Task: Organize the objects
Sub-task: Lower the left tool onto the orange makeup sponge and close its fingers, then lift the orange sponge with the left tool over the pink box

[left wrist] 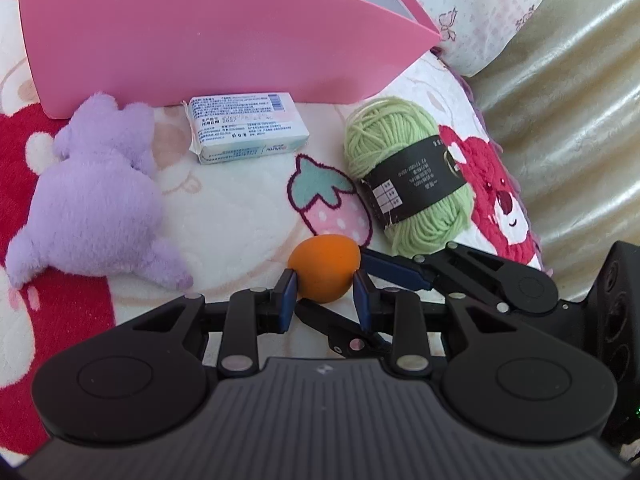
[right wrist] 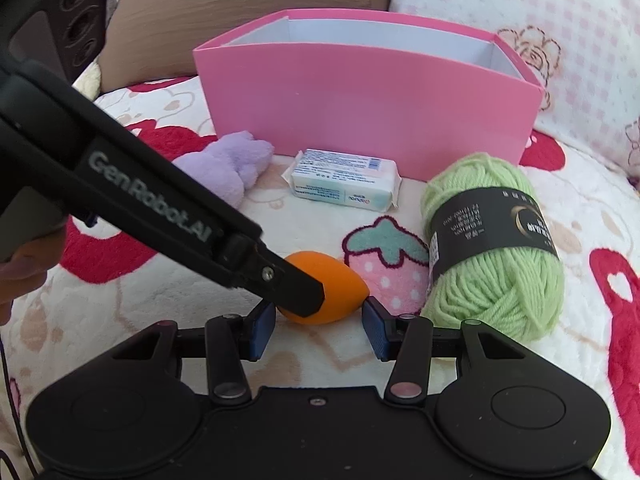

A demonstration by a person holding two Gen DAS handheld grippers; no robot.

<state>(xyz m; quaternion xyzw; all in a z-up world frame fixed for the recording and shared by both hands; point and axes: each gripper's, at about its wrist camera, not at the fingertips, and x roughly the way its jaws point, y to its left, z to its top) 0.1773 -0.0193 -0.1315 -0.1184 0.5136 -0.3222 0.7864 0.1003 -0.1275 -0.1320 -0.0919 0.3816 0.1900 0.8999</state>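
Observation:
An orange egg-shaped sponge (left wrist: 324,264) lies on the patterned blanket (left wrist: 240,216), and my left gripper (left wrist: 324,292) is shut on it, blue pads pressed to both sides. My right gripper (right wrist: 320,320) straddles the same sponge (right wrist: 340,284) from the other side. Its pads sit close by each end, and I see no squeeze. One of the right gripper's blue fingers (left wrist: 400,270) reaches in beside the sponge. The left gripper's black finger (right wrist: 296,288) covers part of the sponge in the right wrist view. A pink box (right wrist: 368,108) stands open behind.
A purple plush toy (left wrist: 100,200) lies left, a white wrapped packet (left wrist: 248,128) sits before the box, and a green yarn ball (left wrist: 404,172) lies right. Pillows (right wrist: 560,40) stand behind the box. A shiny cover (left wrist: 580,120) lies off the blanket's right edge. A hand (right wrist: 20,276) shows at left.

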